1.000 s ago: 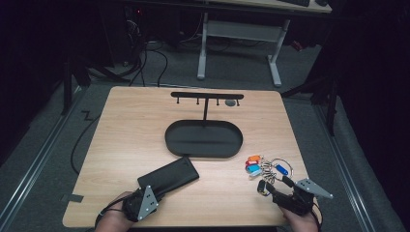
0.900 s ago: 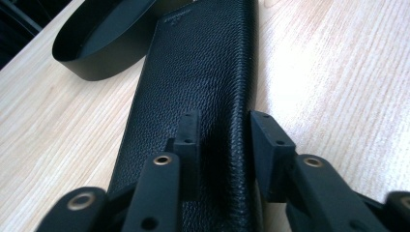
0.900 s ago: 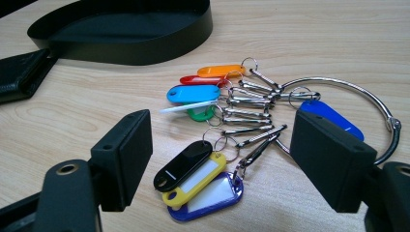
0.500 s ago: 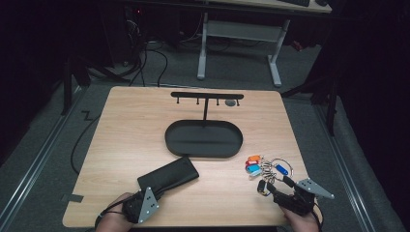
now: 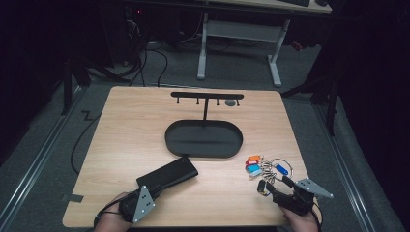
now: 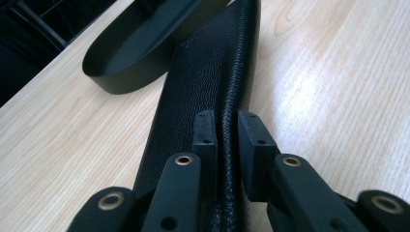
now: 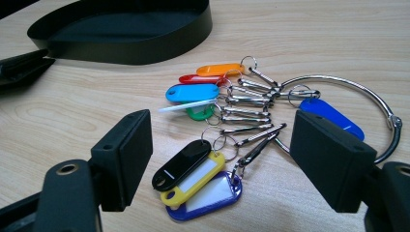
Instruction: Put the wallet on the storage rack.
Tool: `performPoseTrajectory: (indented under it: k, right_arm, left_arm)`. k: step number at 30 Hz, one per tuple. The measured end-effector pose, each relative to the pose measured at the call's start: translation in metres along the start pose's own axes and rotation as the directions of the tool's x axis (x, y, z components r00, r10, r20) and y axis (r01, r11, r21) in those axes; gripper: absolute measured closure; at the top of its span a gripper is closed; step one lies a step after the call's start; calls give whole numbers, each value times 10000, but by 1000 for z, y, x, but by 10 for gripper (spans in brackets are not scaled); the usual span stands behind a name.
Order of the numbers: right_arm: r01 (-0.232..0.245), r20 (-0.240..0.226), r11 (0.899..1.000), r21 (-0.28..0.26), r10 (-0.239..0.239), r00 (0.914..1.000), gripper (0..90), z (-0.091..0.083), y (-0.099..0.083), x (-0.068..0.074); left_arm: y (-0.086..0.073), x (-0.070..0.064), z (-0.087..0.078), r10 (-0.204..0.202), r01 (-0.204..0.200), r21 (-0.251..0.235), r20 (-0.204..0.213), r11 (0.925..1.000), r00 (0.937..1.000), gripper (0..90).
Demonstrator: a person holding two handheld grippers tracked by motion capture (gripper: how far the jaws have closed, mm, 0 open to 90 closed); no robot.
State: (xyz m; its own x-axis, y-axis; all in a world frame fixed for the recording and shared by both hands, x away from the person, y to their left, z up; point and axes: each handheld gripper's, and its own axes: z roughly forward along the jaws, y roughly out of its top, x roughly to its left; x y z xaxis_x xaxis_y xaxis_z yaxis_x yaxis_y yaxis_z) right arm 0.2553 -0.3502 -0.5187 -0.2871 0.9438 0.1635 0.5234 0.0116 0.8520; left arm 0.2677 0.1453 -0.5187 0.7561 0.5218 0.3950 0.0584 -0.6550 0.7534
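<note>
Spanning most of the scene was a light wooden table [image 5: 140,125], with a desk frame [image 5: 239,36] on the floor beyond its far edge. Near the table's middle sat a black oval tray [image 5: 176,140]; what I could see of its inside looked bare. From the tray's far side rose a thin post carrying a hook bar [image 5: 207,95], a small grey disc hanging at the bar's right end.

A long black leather wallet [image 5: 169,175] lay flat between the tray and the near-left corner, its far end close to the tray wall. The left gripper [image 6: 226,133] had its jaws pressed onto the wallet's stitched edge, one on each side, with the person's hand [image 5: 109,223] behind it at the table's near edge.

To the near right lay a bunch of key tags [image 7: 212,130] on a large metal ring [image 7: 348,104], well clear of the tray: orange, red, blue, green, black, yellow and dark blue tags fanned out on the wood. The right gripper [image 7: 220,166] stood spread wide just above them, a jaw either side of the black and yellow tags, touching nothing I could make out.
</note>
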Motion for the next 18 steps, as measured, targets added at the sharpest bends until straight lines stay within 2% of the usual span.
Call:
performPoseTrajectory:
  k: [5,14,15,16,18]
  right_arm:
    - [74,-8,9999,-97,-74,10000,235,-2,1,1]
    - [52,-10,9999,-160,-52,10000,239,-3,1,1]
    - [68,-28,9999,-109,-68,10000,239,-2,1,2]
    - [68,-28,9999,-109,-68,10000,239,-2,1,2]
    - [80,-51,9999,-63,-80,10000,240,-1,1,3]
  left_arm:
    - [1,1,-3,-108,108,-88,-5,9999,9999,797]
    - [1,7,-8,-685,691,-364,173,9969,9975,800]
    - [2,8,-9,-934,946,-441,297,9945,9952,801]
    - [2,8,-9,-934,946,-441,297,9945,9952,801]
    - [2,10,-10,-1214,1237,-499,456,9911,9916,801]
